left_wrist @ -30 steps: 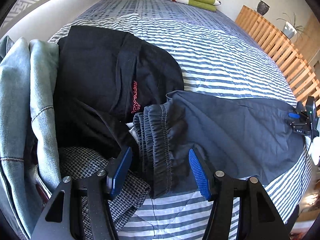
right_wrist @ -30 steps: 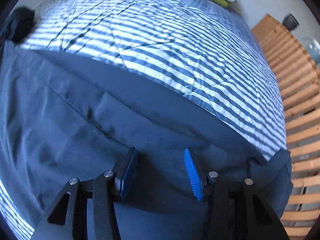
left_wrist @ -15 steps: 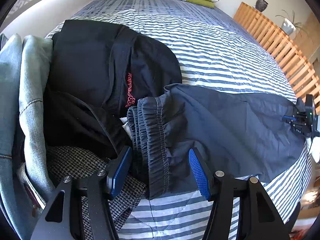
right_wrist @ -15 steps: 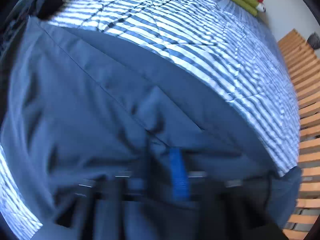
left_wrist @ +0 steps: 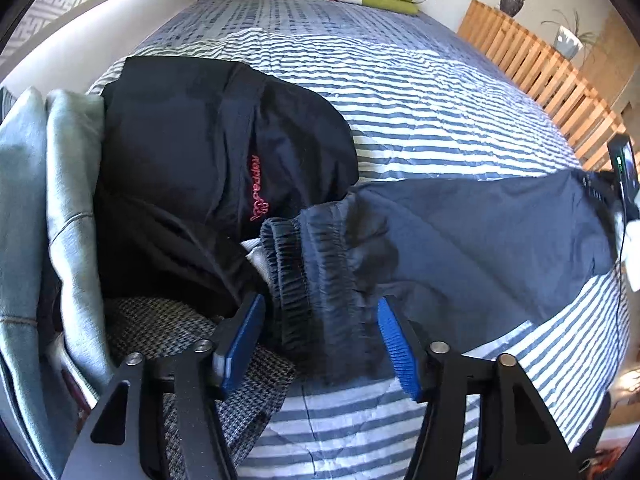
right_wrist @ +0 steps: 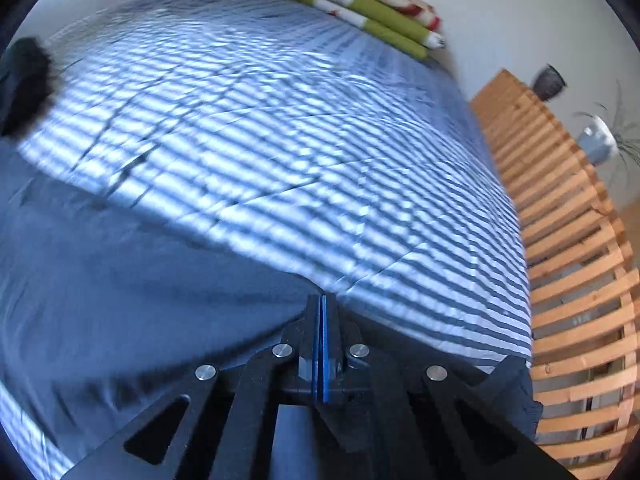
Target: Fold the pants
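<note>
Right claw (right_wrist: 322, 304) pinched on the pants (right_wrist: 140, 280); left claw (left_wrist: 320, 320) agape.

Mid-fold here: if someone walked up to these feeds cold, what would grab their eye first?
Probably the navy pants stretched across the striped bed, their elastic waistband bunched between the open left gripper. Next, the right gripper, shut on the pants' far end at the bed's edge by the wooden slats. Then the heap of black clothing, denim and checked fabric left of the waistband.
</note>
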{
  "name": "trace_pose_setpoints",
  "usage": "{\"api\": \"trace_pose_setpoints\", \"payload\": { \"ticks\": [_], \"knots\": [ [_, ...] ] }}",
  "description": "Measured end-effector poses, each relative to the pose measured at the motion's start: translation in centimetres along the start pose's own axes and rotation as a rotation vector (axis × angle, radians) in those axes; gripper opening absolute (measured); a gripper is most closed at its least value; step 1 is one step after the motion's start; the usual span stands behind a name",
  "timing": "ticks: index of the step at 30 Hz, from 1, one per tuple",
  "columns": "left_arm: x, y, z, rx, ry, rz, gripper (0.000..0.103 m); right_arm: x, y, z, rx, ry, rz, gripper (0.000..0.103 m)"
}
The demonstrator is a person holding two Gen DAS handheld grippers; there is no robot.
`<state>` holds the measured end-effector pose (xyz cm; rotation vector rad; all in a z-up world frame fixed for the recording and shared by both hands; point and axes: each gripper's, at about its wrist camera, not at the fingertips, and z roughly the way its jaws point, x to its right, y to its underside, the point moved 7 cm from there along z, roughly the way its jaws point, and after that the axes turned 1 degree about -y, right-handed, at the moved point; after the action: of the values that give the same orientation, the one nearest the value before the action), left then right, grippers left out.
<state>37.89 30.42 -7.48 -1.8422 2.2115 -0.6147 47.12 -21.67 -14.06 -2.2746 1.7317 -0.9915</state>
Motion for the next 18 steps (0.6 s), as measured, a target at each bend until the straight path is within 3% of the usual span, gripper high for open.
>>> {"api": "trace_pose_setpoints", "payload": {
  "ticks": [2,4,8,10,12,13,14,17,18],
  "knots": [
    [0.2,-0.2,1.1,-0.018,-0.003,-0.014,0.065,0.5,-0.7,1.9,-0.031,0.074,0.04,0.001],
    [0.2,-0.4,2.4,-0.043,-0.045,-0.009,0.065,0.1,-0.5,3.6,-0.091,0.094,0.034,0.001],
    [0.7,-0.3,1.8,-0.014,-0.035,-0.006,0.066,-1.8,-0.1,2.6,-0.063,0.016,0.017,0.001],
    [1.0,-0.2,2.1,-0.016,-0.041,0.007,0.067,-2.4,0.2,2.1,-0.066,0.019,-0.007,0.004],
    [0.9,-0.2,2.7,-0.013,-0.077,0.005,0.055,-2.6,0.2,2.1,-0.069,0.007,0.006,0.006],
    [1.1,-0.3,2.8,-0.013,-0.084,0.006,0.033,-2.6,0.2,2.0,-0.072,0.0,0.022,0.006],
    [1.1,-0.4,2.9,-0.016,-0.088,0.007,0.024,-2.6,0.3,1.8,-0.074,-0.009,0.035,0.007],
    [0.9,-0.3,1.9,0.007,-0.133,0.003,0.025,-2.9,0.5,0.9,-0.068,-0.007,0.028,0.01],
    [0.8,-0.3,1.6,0.012,-0.133,-0.004,0.03,-3.0,0.6,0.6,-0.063,-0.009,0.021,0.012]
  ]
}}
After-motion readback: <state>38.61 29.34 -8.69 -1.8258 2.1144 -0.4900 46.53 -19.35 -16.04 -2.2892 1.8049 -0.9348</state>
